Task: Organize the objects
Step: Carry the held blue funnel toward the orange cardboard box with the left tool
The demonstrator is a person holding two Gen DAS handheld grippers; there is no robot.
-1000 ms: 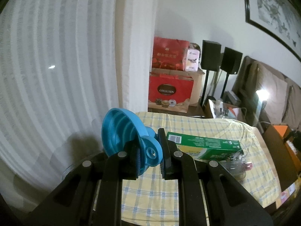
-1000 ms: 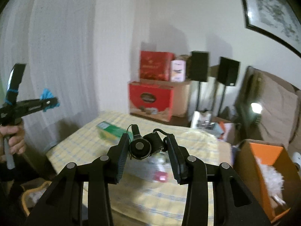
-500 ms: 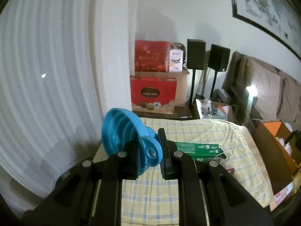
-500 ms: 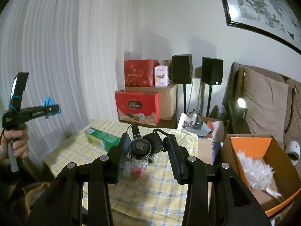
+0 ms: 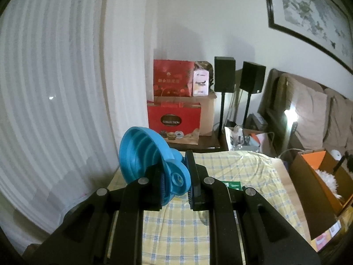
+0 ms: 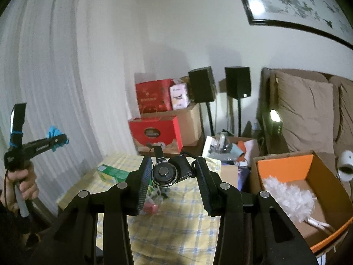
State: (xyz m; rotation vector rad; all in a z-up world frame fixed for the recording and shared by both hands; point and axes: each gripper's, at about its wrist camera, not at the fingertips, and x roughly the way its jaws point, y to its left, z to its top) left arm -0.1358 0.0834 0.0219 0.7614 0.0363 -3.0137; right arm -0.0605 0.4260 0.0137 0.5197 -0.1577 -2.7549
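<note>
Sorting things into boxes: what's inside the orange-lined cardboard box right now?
A white feather duster lies in the box. Its near corner is hidden behind the right hand-held gripper.

Blue collapsible silicone funnel (image 5: 152, 156) sits between my left fingers, black headphones (image 6: 169, 172) between my right; yellow checked table (image 6: 183, 220) below, open cardboard box (image 6: 320, 196) right.

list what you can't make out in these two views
- Green box, left wrist view: mostly hidden behind the left tongs and the blue funnel they hold.
- Clear packet, right wrist view: contents blurred, partly behind the right tongs gripping headphones.
- Orange box: cut off by the edge.
</note>
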